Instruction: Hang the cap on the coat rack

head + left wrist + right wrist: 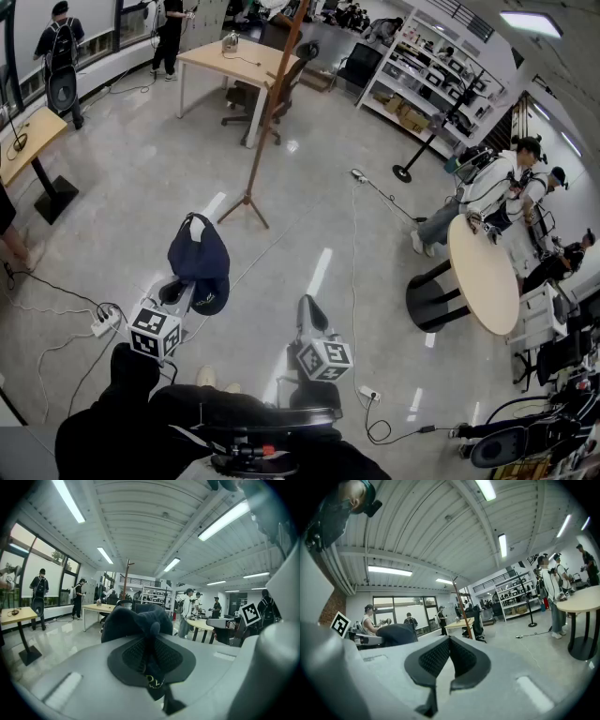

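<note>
A dark navy cap [199, 261] hangs from my left gripper [184, 292], which is shut on its fabric low at the left of the head view. In the left gripper view the cap [140, 620] bunches up between the pads and hides much of the room beyond. The coat rack [267, 112], a tall wooden pole on tripod feet, stands some way ahead on the floor; its top [126, 573] shows far off, above the cap. My right gripper [308, 307] is level beside the left one, shut with nothing in it [450, 653]. Its view shows the cap [396, 633] at left and the rack pole [459, 602].
A wooden desk [234, 64] with an office chair stands just behind the rack. A round table [483, 272] with seated people is at the right. Cables and a power strip [101, 324] lie on the floor at my left, another cable [361, 281] at my right.
</note>
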Demonstrator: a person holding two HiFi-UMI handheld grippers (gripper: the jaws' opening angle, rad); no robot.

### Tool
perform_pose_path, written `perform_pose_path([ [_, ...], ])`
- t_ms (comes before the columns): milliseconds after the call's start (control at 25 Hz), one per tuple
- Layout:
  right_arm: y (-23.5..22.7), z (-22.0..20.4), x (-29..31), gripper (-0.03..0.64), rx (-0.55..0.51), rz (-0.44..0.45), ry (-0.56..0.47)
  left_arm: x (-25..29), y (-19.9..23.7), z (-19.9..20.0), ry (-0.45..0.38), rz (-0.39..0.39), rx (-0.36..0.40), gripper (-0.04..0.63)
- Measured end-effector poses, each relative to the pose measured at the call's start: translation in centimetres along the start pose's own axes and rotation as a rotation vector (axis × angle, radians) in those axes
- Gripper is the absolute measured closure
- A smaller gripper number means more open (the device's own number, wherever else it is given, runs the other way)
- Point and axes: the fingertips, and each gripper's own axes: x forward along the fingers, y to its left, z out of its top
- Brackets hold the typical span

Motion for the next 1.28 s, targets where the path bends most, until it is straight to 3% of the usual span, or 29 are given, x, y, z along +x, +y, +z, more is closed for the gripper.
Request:
perform_pose_path([
  [520, 0.2, -0.3, 0.7, 0.614, -0.012, -0.03, -0.009, 0.9, 1.1, -0.3, 0.0, -0.032, -0.009, 0.578],
  [1280, -0.5, -1.1, 1.7, 0.614, -0.001, -0.15, 0.005, 4.4, 1.5, -0.7, 0.027, -0.178, 0.006, 0.578],
])
